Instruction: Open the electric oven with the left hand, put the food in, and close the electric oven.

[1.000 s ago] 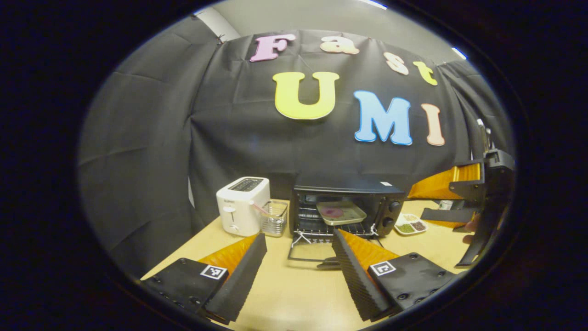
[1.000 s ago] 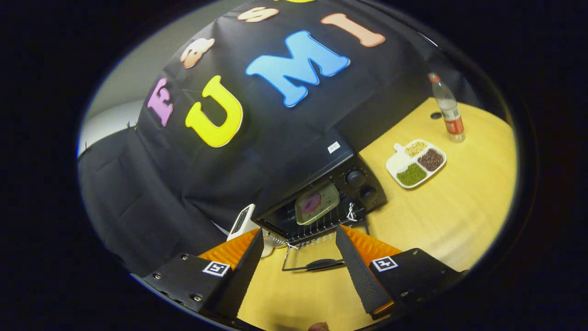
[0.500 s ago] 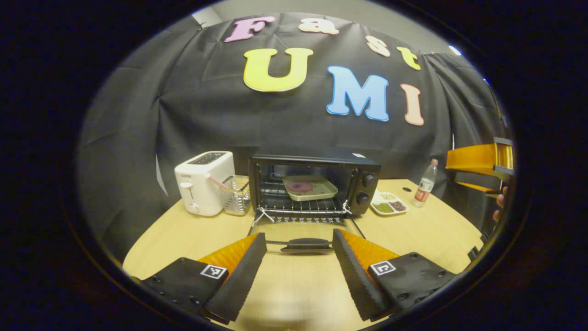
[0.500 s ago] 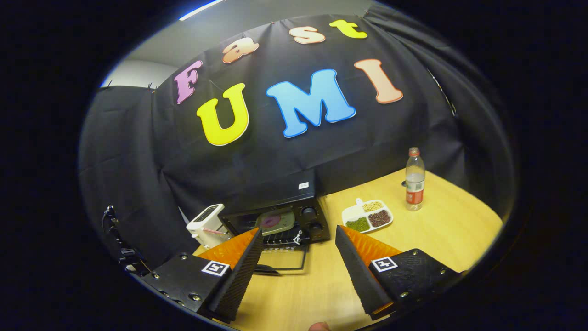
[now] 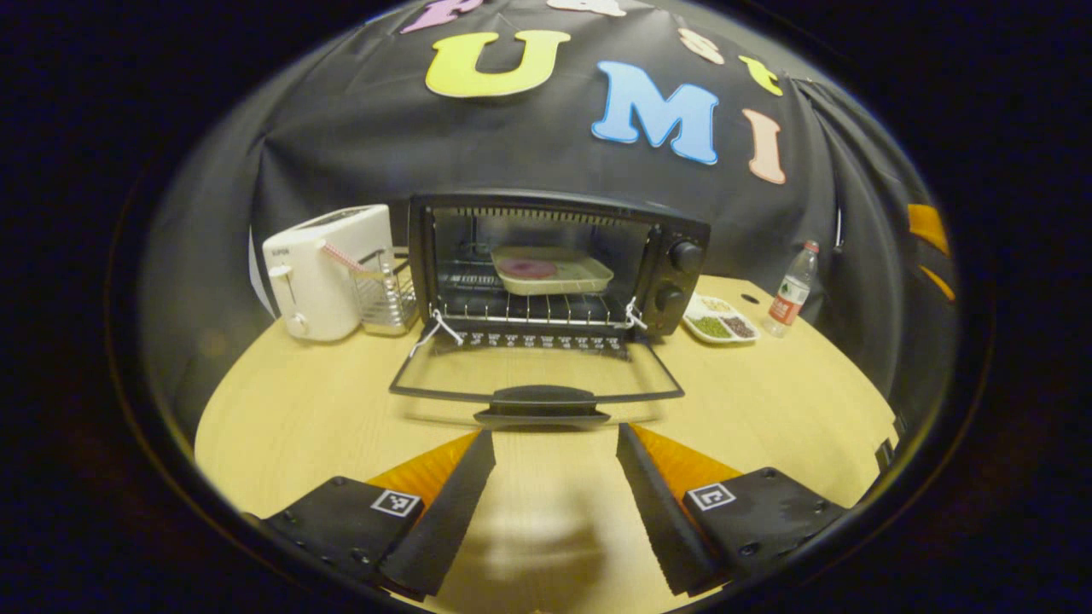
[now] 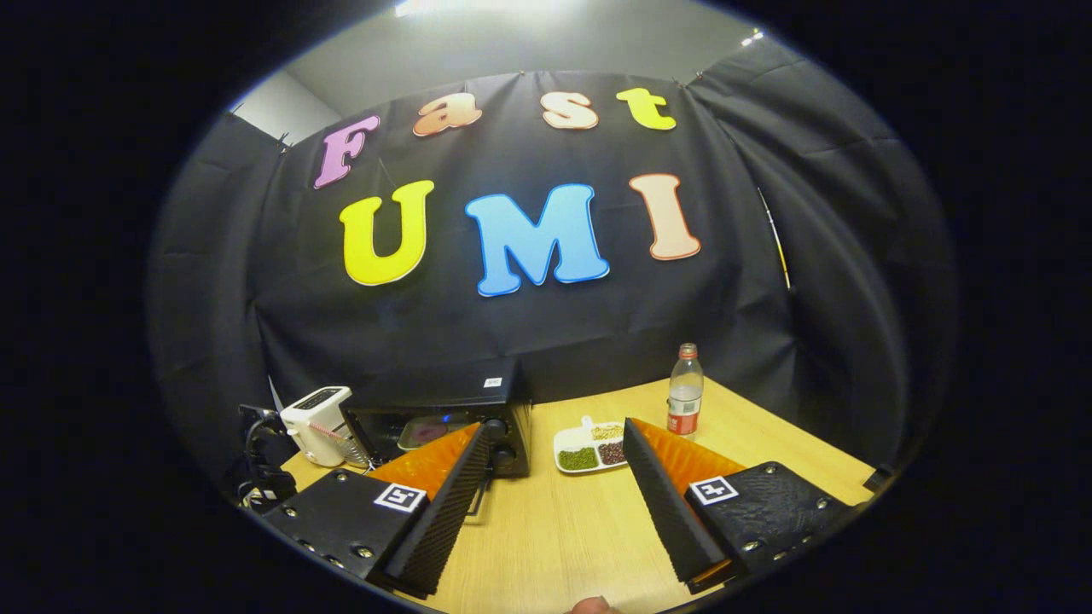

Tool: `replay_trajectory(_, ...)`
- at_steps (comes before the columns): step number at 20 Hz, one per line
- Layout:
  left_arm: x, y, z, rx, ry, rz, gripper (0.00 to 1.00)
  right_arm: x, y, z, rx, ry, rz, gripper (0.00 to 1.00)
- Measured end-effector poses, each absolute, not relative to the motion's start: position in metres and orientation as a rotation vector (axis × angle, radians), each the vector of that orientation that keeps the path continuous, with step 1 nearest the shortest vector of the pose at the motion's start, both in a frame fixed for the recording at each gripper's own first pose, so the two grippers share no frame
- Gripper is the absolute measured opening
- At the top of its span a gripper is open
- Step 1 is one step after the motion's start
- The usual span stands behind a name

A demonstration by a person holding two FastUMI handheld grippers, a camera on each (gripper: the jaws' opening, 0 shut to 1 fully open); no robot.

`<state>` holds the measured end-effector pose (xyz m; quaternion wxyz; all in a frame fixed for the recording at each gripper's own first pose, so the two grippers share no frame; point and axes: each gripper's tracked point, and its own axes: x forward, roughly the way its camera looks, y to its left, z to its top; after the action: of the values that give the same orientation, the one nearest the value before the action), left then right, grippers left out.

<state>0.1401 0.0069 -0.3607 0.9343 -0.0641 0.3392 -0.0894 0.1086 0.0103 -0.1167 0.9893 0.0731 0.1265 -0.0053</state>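
Wooden counter point(image 5: 281, 409): electric oven point(image 5: 554, 260), door point(image 5: 533, 375) dropped, food tray point(image 5: 550, 271) loaded; closing step pending, left claw point(image 5: 554, 443) held wide before door handle point(image 5: 542, 399).

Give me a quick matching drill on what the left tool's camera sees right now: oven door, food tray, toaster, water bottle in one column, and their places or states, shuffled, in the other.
Things:
1. oven door
2. food tray
3. toaster
4. water bottle

Places or states:
A. upright, right of the divided snack dish
B. on the rack inside the oven
C. folded down flat over the table, handle toward the open left tool
D. left of the oven, beside a wire basket

Pairs: 1-C, 2-B, 3-D, 4-A
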Motion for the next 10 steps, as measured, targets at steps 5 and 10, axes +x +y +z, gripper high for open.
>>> replay_trajectory(5,0.153,-0.001,-0.392,-0.110,0.744,-0.184,0.98,0.101,-0.015,-0.116,0.116,0.248,-0.090,0.97)
replay_trajectory(10,0.170,-0.005,-0.411,-0.075,0.774,-0.175,1.00,0.093,-0.029,-0.123,0.117,0.284,-0.136,0.97)
